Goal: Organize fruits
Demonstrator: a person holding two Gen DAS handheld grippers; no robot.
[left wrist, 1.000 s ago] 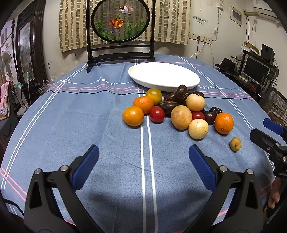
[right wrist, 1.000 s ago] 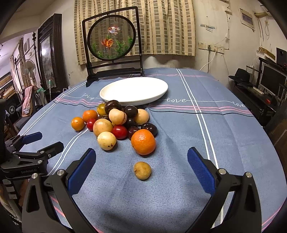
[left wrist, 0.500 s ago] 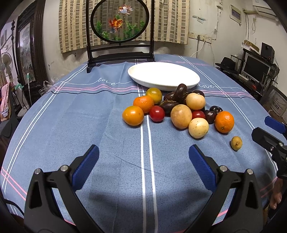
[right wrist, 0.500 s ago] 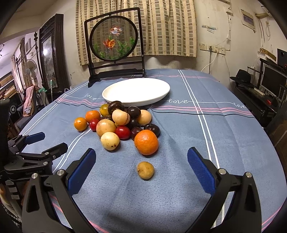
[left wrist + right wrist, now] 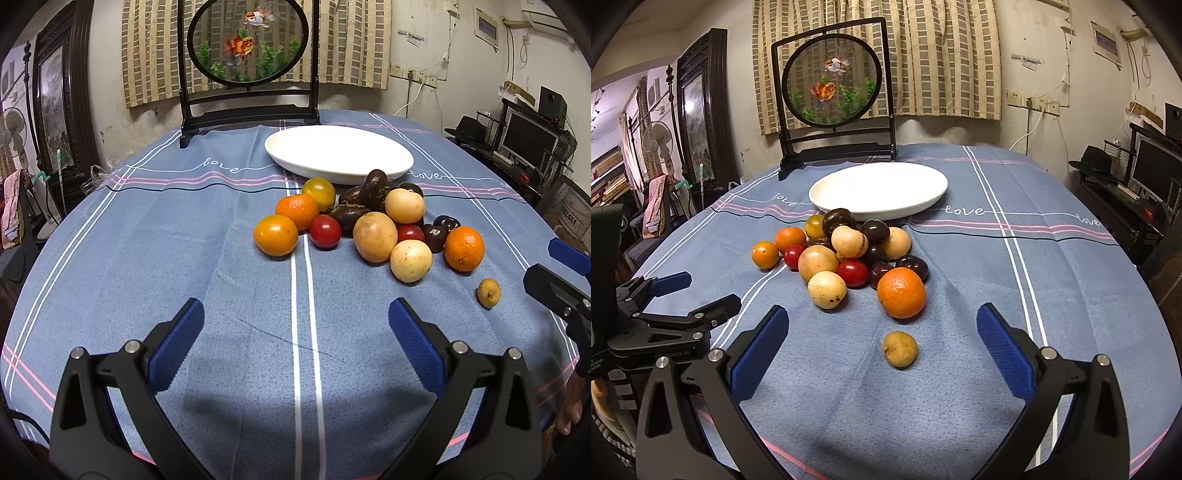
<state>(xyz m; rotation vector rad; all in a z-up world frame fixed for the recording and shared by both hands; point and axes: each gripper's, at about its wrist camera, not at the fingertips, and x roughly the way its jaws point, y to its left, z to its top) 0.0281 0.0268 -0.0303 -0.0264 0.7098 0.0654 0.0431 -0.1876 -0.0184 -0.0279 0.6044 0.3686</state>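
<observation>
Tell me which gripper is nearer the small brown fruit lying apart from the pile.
Right. The right gripper has the small brown fruit just ahead between its open fingers; the left gripper sits well off to the fruit's left.

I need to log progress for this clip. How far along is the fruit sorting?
Nothing looks done: the white plate holds no fruit. Nothing is in hand: the left gripper and right gripper are both open and hold nothing. The whole pile of fruit remains on the tablecloth in front of the plate, with a small yellowish fruit lying apart, nearest the right gripper.
</observation>
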